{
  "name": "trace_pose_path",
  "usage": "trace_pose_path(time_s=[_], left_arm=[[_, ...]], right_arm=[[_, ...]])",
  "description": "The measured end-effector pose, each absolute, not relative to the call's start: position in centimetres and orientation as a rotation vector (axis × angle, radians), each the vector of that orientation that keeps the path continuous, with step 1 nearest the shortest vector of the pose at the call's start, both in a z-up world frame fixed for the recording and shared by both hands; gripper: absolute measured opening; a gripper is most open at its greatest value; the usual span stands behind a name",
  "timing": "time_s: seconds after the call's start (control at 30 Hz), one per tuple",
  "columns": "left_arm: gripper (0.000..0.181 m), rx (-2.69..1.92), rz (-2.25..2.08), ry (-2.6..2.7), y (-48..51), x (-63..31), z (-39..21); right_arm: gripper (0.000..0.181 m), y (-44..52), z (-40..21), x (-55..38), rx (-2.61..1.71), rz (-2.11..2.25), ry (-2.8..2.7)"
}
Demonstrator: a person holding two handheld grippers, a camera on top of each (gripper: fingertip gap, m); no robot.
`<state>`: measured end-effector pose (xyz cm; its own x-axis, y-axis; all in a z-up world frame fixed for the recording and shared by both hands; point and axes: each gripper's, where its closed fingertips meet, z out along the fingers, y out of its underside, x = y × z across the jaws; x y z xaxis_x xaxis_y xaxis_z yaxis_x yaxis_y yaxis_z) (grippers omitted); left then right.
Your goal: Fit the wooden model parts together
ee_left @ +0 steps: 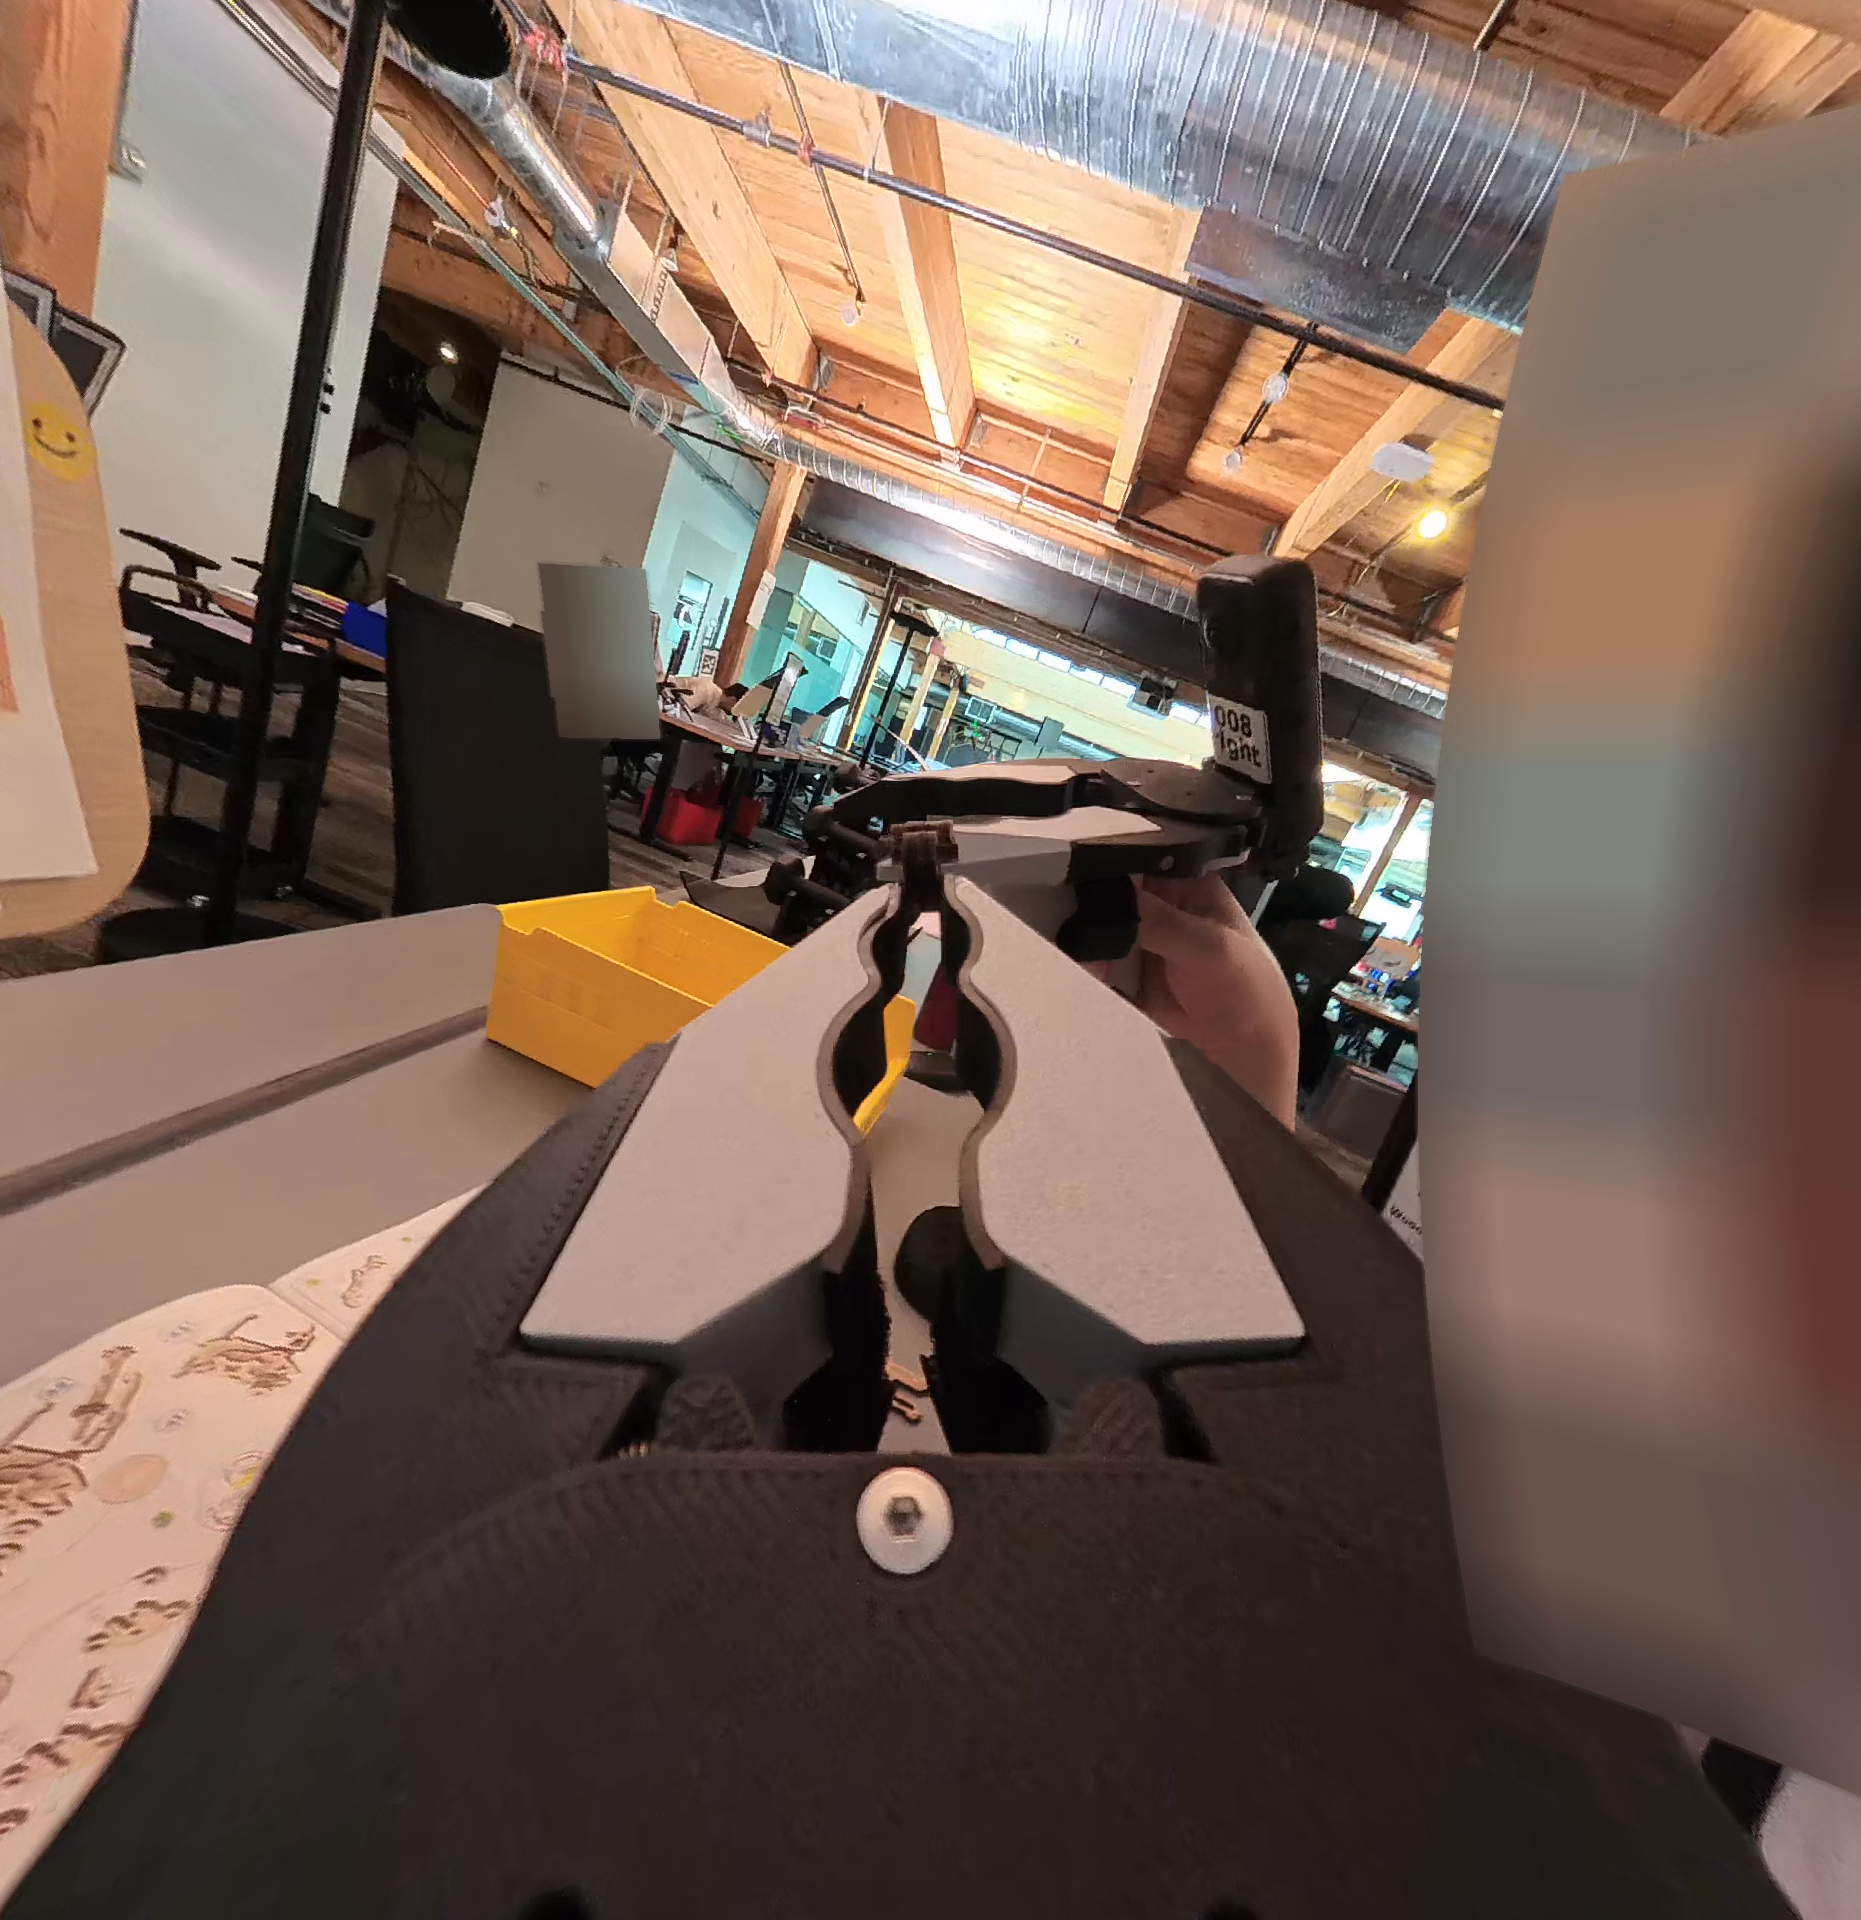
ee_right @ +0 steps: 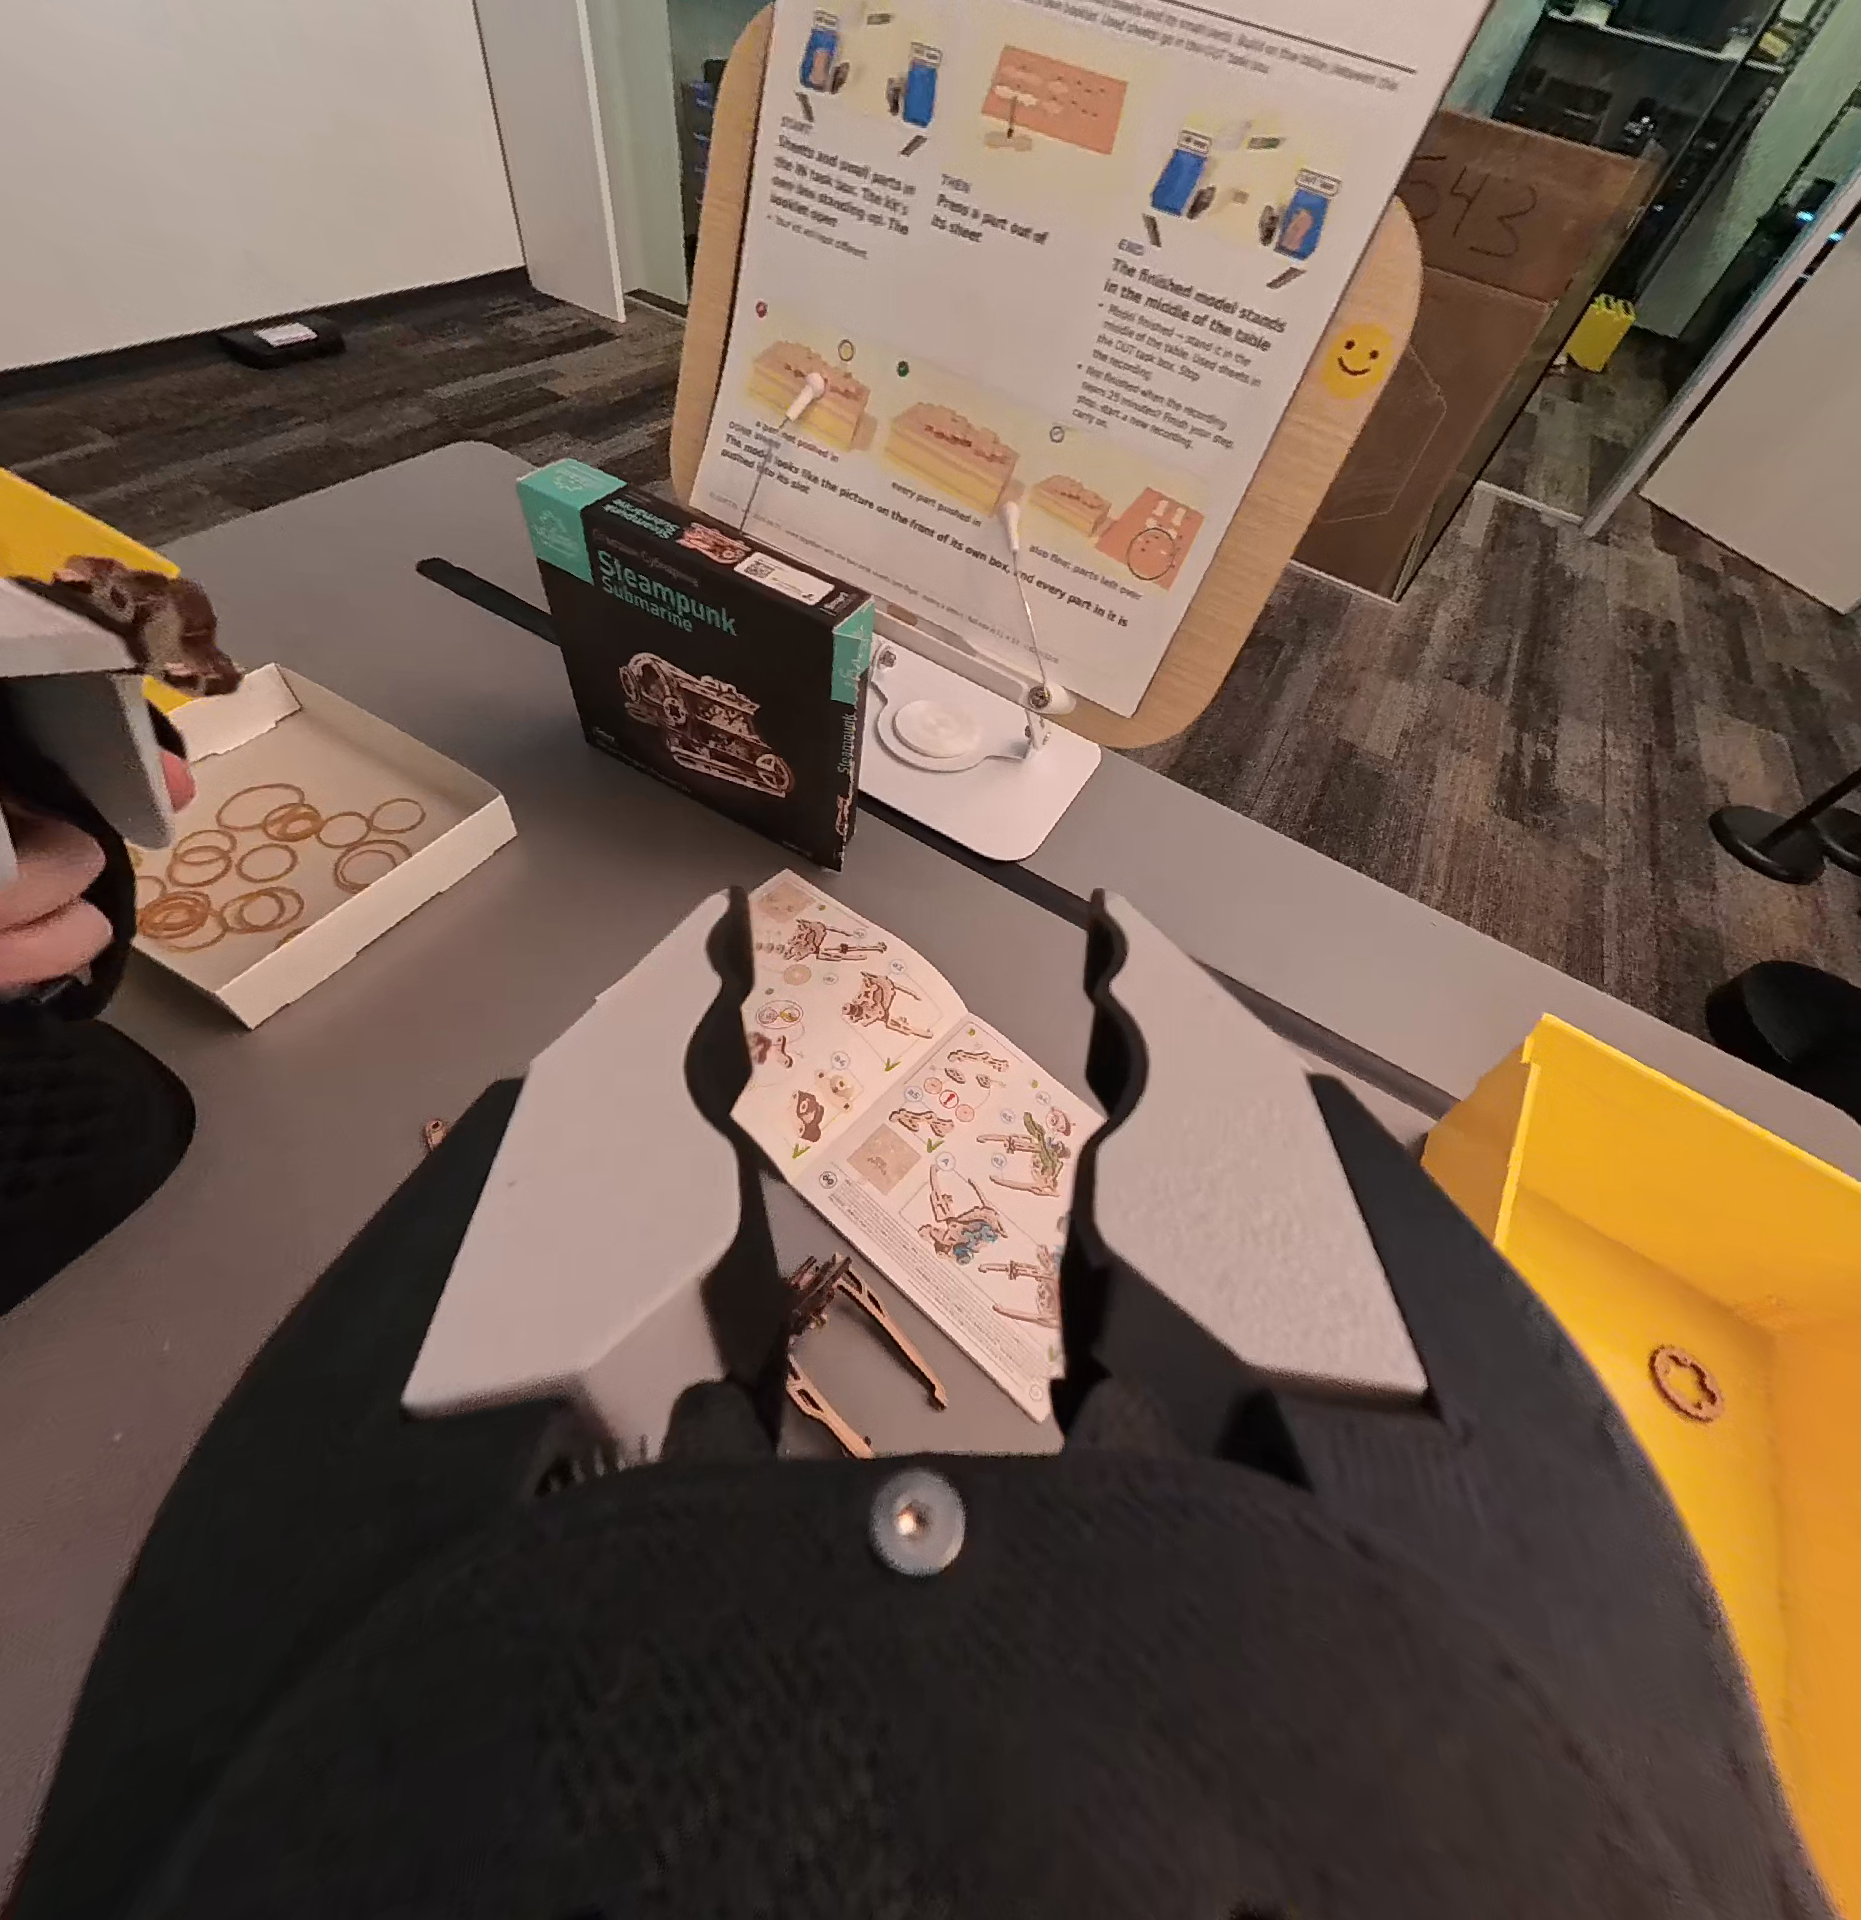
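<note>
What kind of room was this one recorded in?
Probably an open-plan office or lab workspace in a converted industrial building: exposed timber ceiling beams and metal ducts, rows of desks behind, and a grey table set up with an instruction board.

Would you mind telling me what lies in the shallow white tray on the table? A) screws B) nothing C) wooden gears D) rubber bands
D: in the right wrist view, the white tray left of the standing kit box holds a loose scatter of tan rubber bands, with no gears or screws visible among them.
</note>
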<state>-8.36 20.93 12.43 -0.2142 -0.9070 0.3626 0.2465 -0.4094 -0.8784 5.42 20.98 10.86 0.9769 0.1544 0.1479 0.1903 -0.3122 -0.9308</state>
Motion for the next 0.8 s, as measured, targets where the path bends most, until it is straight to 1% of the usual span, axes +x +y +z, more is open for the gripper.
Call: trace_pose_path(time_s=[0.03, 0.17, 0.37, 0.5, 0.73, 0.8], left_arm=[[0.003, -1.183, -1.756, 0.877, 21.0, -8.4, 12.4], [0.002, -1.183, -1.759, 0.861, 21.3, -8.7, 12.6], [0.003, -1.189, -1.755, 0.867, 21.3, -8.5, 12.5], [0.002, -1.186, -1.756, 0.86, 21.4, -8.6, 12.5], [0.003, -1.18, -1.719, 0.875, 21.3, -8.6, 12.5], [0.003, -1.183, -1.724, 0.873, 21.4, -8.5, 12.5]], right_arm=[[0.065, 21.0, 10.8, 5.3, -1.895, -0.04, -0.261], [0.073, 21.0, 10.8, 4.7, -1.887, -0.033, -0.314], [0.074, 21.1, 11.1, 4.4, -1.862, -0.044, -0.348], [0.067, 21.2, 11.1, 4.3, -1.859, -0.053, -0.353], [0.063, 21.3, 11.0, 4.2, -1.857, -0.06, -0.361], [0.059, 21.3, 10.8, 3.9, -1.864, -0.053, -0.378]])
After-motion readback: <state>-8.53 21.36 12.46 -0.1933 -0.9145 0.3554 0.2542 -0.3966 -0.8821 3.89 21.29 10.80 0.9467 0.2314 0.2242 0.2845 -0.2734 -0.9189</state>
